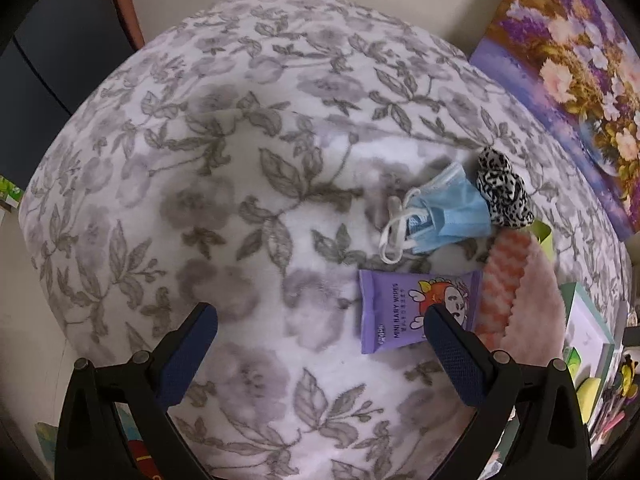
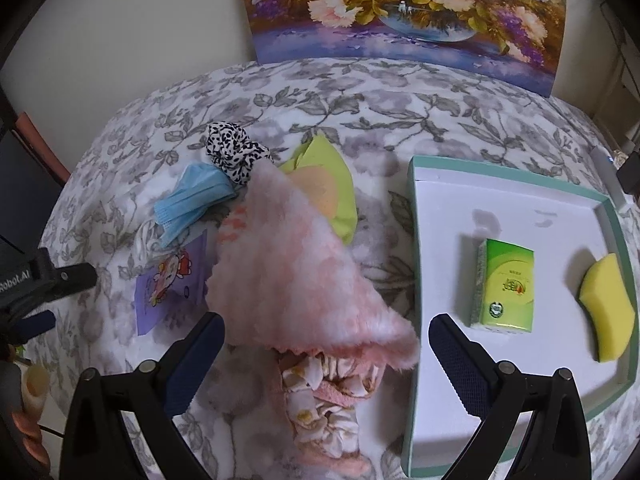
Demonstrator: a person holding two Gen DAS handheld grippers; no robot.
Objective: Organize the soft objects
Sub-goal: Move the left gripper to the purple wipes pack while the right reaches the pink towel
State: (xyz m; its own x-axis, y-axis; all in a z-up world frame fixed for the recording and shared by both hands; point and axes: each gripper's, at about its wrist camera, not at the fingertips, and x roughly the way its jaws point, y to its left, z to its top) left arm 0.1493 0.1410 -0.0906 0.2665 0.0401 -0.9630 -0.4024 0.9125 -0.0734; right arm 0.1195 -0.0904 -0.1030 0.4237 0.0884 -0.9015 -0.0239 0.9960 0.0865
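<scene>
Two grippers hover over a floral fleece bed, both with fingers spread and holding nothing. Largest of the loose things is the pink fuzzy cloth, limp and plush, running from the frame's centre down between the right gripper fingers (plainly the nearer hand); its long axis points up-left. At right lies the shallow teal-rimmed tray, stiff card, already holding a glossy green tissue pack and a curved yellow sponge. Just right of the left gripper sits a slick purple wipes pack, its long side running up the frame, one finger overlapping it. Beyond lie a pleated blue mask and a crumpled spotted scrunchie.
</scene>
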